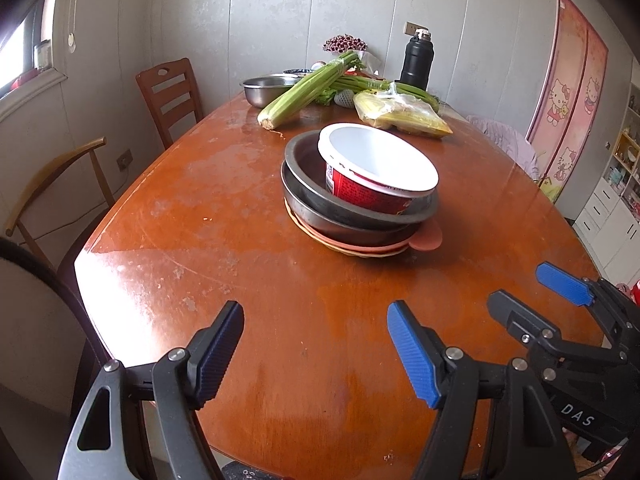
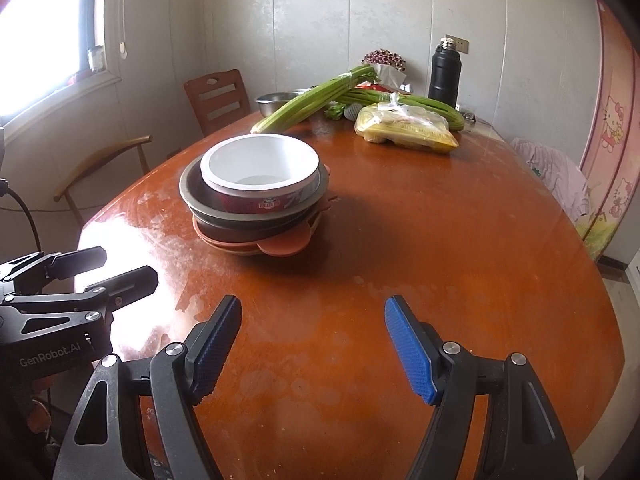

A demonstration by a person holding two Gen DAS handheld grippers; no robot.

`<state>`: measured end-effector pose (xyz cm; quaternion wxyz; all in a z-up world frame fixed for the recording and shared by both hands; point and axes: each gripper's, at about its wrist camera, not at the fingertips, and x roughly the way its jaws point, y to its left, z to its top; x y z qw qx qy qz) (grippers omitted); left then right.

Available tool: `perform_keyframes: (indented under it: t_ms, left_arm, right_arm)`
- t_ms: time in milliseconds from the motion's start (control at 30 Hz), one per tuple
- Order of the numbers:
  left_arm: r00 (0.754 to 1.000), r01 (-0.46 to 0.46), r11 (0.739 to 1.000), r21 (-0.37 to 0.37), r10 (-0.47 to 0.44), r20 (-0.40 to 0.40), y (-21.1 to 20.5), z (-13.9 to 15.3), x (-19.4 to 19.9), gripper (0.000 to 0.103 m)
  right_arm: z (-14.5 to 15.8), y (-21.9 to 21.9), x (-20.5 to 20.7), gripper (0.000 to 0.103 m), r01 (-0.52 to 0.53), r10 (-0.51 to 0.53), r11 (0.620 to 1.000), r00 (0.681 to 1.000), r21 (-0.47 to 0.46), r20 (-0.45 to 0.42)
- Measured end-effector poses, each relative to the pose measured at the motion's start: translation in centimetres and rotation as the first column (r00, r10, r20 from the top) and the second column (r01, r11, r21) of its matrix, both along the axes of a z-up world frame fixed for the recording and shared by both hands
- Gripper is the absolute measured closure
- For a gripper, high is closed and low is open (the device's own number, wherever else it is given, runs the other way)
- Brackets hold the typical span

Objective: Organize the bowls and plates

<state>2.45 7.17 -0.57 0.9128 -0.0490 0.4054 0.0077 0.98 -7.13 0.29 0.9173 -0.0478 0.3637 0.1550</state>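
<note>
A stack of dishes stands mid-table: a red paper bowl with a white inside [image 1: 376, 168] [image 2: 260, 176] sits tilted in two nested steel bowls [image 1: 312, 196] [image 2: 192, 196], on an orange plate [image 1: 428, 238] [image 2: 286, 246]. My left gripper [image 1: 316, 352] is open and empty above the near table edge, well short of the stack; it also shows in the right wrist view [image 2: 128, 266]. My right gripper [image 2: 314, 344] is open and empty near the front edge; it also shows in the left wrist view [image 1: 520, 292].
The brown wooden table [image 1: 200, 220] [image 2: 440, 240] carries celery [image 1: 308, 88] [image 2: 312, 102], a steel basin [image 1: 264, 88] [image 2: 276, 102], bagged corn [image 1: 400, 114] [image 2: 408, 130] and a black flask [image 1: 418, 60] [image 2: 445, 70] at the far end. Chairs [image 1: 172, 96] [image 2: 218, 98] stand on the left.
</note>
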Motion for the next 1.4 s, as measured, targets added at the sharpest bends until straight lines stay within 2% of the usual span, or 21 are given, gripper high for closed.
perform_keyframes:
  t_ms: [1400]
  left_arm:
    - [1.000,-0.014,0.999,0.035,0.014,-0.022,0.08,-0.90,-0.40,0.029]
  right_arm:
    - [-0.24,-0.91,-0.39,0.027,0.050,-0.050,0.999,0.999,-0.004,-0.016]
